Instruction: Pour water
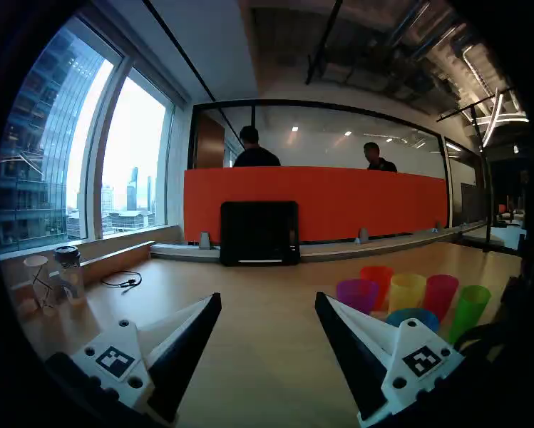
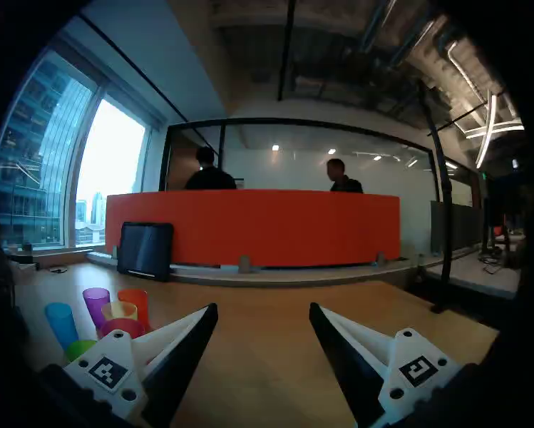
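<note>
Well, we're low over the wooden table [image 1: 267, 342] with both tools released: the left gripper [image 1: 267, 298] has its fingers spread wide over bare wood, and the right gripper [image 2: 262, 308] is just as open, gripping nothing. Ahead of us the orange partition [image 1: 316, 203] closes off the table's far edge, a pale ledge running along its foot. Between our fingertips and that partition we've got a broad, open run of wood. A dark tablet [image 1: 259, 232] leans against the partition, left of its middle. The coloured cups [image 1: 407, 289] huddle on our side of the partition. In the left gripper view they sit toward its right end, just beyond the right finger. In the right gripper view they sit below its left end, by the left finger. Every cup stands upright, long axis vertical, mouth to the ceiling, packed close together. Whether any holds water we cannot tell. Past the partition's right end, in the right gripper view, the table edge falls away to a dark gap.
</note>
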Motion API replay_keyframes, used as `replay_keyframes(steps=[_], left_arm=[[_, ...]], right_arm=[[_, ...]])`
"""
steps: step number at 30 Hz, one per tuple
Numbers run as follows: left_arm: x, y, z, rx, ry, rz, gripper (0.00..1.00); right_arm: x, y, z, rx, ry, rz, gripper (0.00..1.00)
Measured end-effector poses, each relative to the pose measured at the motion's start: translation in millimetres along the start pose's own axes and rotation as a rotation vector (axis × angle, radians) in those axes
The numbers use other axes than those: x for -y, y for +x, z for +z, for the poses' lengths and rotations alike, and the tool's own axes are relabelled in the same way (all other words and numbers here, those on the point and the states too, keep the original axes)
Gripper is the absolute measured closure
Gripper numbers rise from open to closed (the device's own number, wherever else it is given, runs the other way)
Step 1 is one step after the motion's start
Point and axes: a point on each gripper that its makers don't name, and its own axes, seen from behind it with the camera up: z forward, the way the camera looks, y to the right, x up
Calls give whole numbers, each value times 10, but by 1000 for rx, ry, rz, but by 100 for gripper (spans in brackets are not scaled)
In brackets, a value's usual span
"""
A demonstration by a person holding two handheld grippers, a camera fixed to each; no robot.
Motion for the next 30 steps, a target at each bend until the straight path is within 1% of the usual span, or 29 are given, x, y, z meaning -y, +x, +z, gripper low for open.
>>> replay_keyframes(steps=[12, 24, 30], left_arm=[[1, 2, -4, 0, 0, 0, 2], [7, 2, 0, 0, 0, 0, 2], [-1, -2, 0, 0, 0, 0, 2]], right_arm=[[-114, -165, -30, 20, -21, 27, 1], [-123, -270, -45, 35, -23, 19, 1], [-117, -272, -45, 38, -22, 14, 1]])
